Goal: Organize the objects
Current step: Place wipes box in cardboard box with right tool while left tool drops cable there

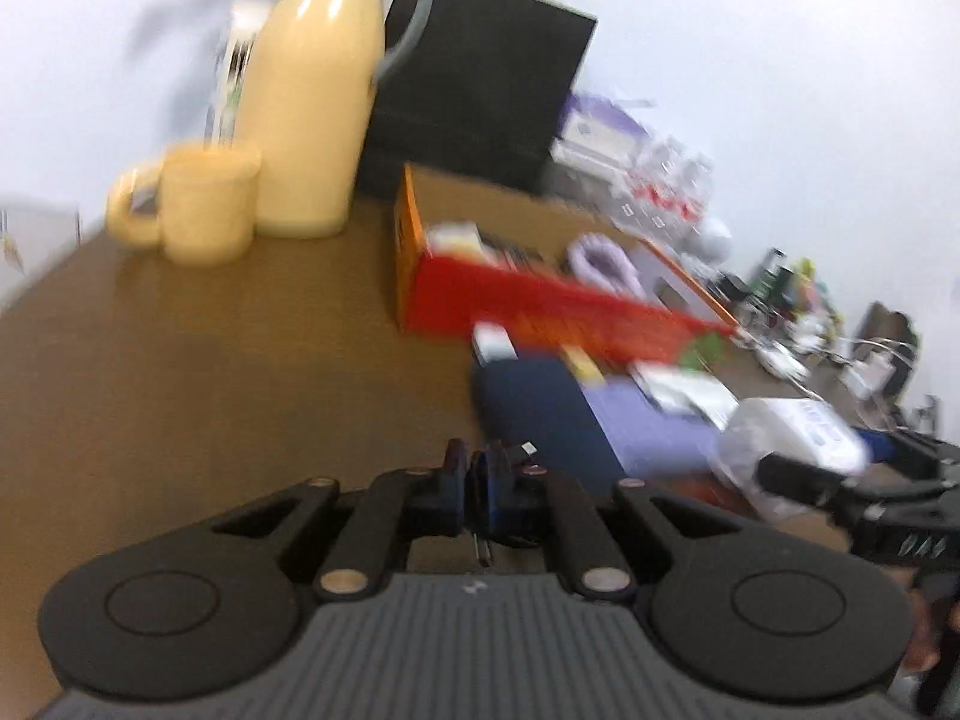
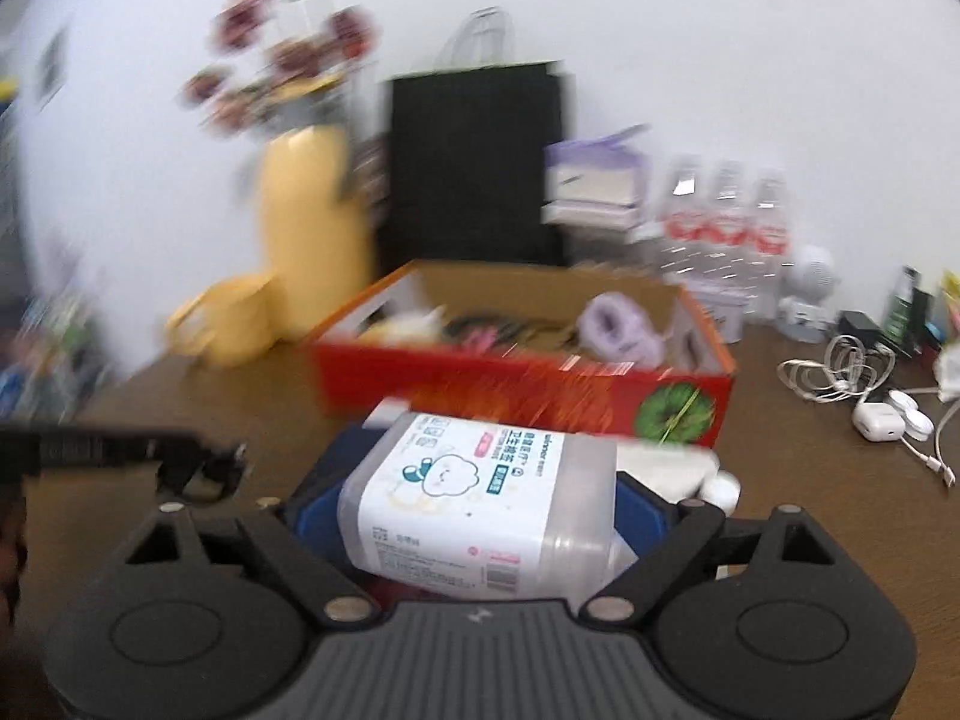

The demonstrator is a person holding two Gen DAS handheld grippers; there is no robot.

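My right gripper is shut on a clear plastic cotton-swab box with a white label, gripped across its width by the blue pads and tilted above the table. In the left wrist view the same swab box shows at the right, in the right gripper. My left gripper is shut, its blue pads together over the brown table; I see nothing clearly held between them. It also appears at the left of the right wrist view as the left gripper. The pictures are blurred.
An open red-orange carton holds a purple fluffy item and small things. A navy pad and a lavender one lie before it. Behind stand a yellow jug, mug, black paper bag and water bottles. Cables and earbuds lie right.
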